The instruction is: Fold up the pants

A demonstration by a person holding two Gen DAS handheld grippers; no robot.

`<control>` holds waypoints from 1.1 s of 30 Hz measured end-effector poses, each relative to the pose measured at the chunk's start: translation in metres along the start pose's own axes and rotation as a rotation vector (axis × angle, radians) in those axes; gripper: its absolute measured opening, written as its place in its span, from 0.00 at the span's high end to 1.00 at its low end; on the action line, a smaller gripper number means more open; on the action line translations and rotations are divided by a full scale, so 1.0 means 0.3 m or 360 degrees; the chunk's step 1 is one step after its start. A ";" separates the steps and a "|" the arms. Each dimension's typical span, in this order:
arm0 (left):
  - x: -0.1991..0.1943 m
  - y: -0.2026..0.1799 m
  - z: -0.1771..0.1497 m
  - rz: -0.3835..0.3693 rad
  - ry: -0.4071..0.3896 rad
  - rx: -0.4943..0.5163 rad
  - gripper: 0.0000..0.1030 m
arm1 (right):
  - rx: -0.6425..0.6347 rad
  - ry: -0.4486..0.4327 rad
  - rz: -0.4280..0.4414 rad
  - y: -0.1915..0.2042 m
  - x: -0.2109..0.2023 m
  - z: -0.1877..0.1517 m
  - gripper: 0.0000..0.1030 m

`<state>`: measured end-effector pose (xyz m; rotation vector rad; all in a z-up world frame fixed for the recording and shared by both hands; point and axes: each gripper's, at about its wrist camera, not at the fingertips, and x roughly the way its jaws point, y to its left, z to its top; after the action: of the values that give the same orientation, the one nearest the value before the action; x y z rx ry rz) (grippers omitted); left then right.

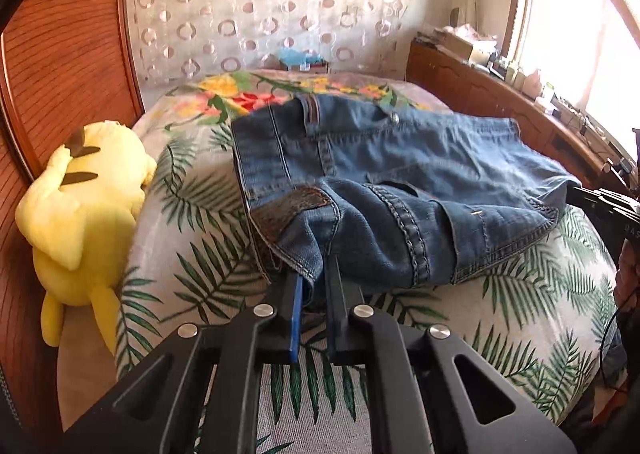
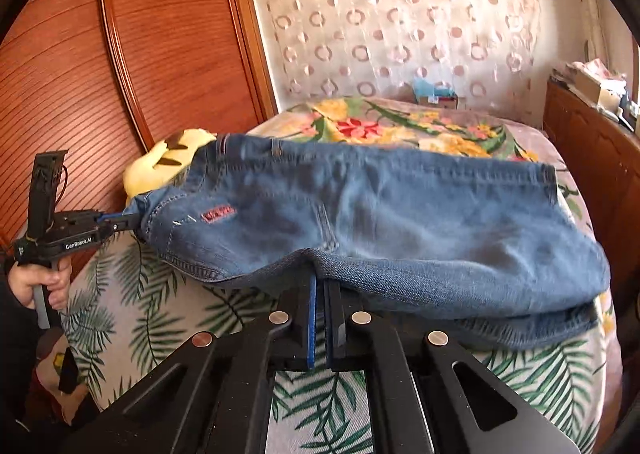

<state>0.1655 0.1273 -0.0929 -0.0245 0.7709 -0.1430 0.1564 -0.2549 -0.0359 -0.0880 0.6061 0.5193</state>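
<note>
Blue denim pants (image 1: pixel 384 190) folded across the leaf-print bed (image 1: pixel 520 306) at frame centre, our left hand-held gripper (image 1: pixel 314 274) pinching the waistband corner, our right hand-held gripper (image 2: pixel 320 278) clamped on the folded edge, yellow plush toy (image 1: pixel 80 210) at left.

The pants (image 2: pixel 380 210) are matt blue denim, coarse in weave, with raised stitched seams and a scuffed leather-like patch (image 1: pixel 290 210). The bed (image 1: pixel 520 314) wears a soft, matt printed cloth, and the yellow toy (image 1: pixel 80 222) is fuzzy plush. Each gripper, left (image 1: pixel 314 282) and right (image 2: pixel 320 286), is matt black plastic with shiny metal pins; the wall panel (image 2: pixel 172 34) is glossy ribbed wood.
</note>
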 end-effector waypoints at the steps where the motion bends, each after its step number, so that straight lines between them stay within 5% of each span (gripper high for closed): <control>1: -0.011 -0.003 0.007 0.0007 -0.0014 0.0013 0.91 | -0.0007 -0.0011 -0.0003 0.002 -0.008 0.005 0.98; 19: -0.286 0.032 0.063 0.0054 -0.0272 0.0011 0.96 | -0.0152 -0.0078 -0.0027 0.099 -0.172 0.007 0.99; 33: -0.188 0.032 -0.163 0.0048 0.0013 -0.0010 0.96 | 0.0019 0.0204 0.0074 0.069 -0.042 -0.222 0.99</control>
<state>0.0928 0.1460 -0.0896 -0.0182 0.7793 -0.1119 0.1027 -0.2577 -0.0819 -0.0968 0.7379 0.5582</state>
